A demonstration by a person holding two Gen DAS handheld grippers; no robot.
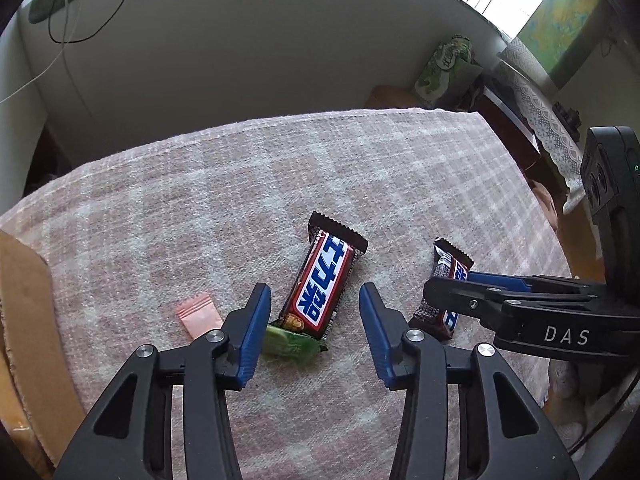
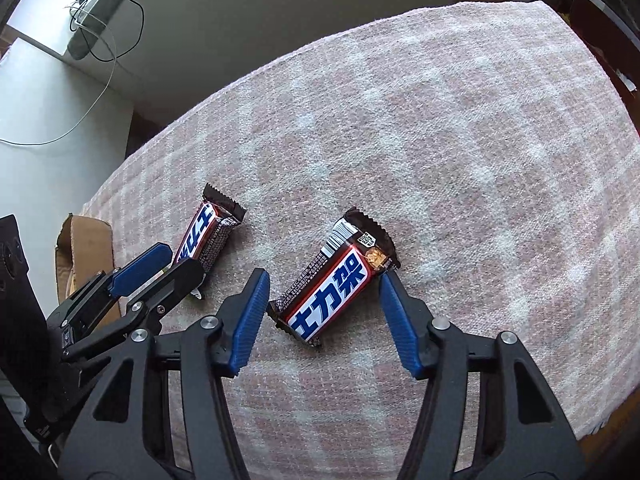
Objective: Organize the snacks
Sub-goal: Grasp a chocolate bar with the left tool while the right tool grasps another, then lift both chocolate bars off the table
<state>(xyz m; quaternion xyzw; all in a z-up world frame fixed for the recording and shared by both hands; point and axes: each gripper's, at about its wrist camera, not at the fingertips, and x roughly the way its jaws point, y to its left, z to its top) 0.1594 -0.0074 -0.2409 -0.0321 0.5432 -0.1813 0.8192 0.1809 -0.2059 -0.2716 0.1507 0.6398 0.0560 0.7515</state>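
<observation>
Left wrist view: the left gripper (image 1: 315, 312) stands spread over a checked pink cloth (image 1: 200, 200), its blue pads on either side of the near end of a chocolate bar (image 1: 320, 280) without pressing it. That bar lies flat, its near end resting on a small green candy (image 1: 292, 345). A pink sachet (image 1: 199, 314) lies on the cloth just left of the left pad. To the right, the right gripper (image 1: 448, 284) reaches across a second bar (image 1: 444, 292), which also lies on the cloth. A brown cardboard box (image 1: 24, 300) shows at the left edge; only its flap is visible, so what it holds cannot be told.

Right wrist view: the right gripper (image 2: 324, 304) is also spread, its pads flanking the second bar (image 2: 332, 280); the right pad tip sits just beside the wrapper's far corner, the left pad near the other end, and no squeeze is evident. The left gripper (image 2: 160, 268) covers the near end of the first bar (image 2: 208, 232). The box (image 2: 80, 240) lies beyond the cloth's edge, its inside hidden.

Judged from this, the organizing has barely begun: all 4 visible snacks are loose on the cloth, none seen in a container. Both bars have yet to be gripped and lifted, then the candy and sachet remain.
</observation>
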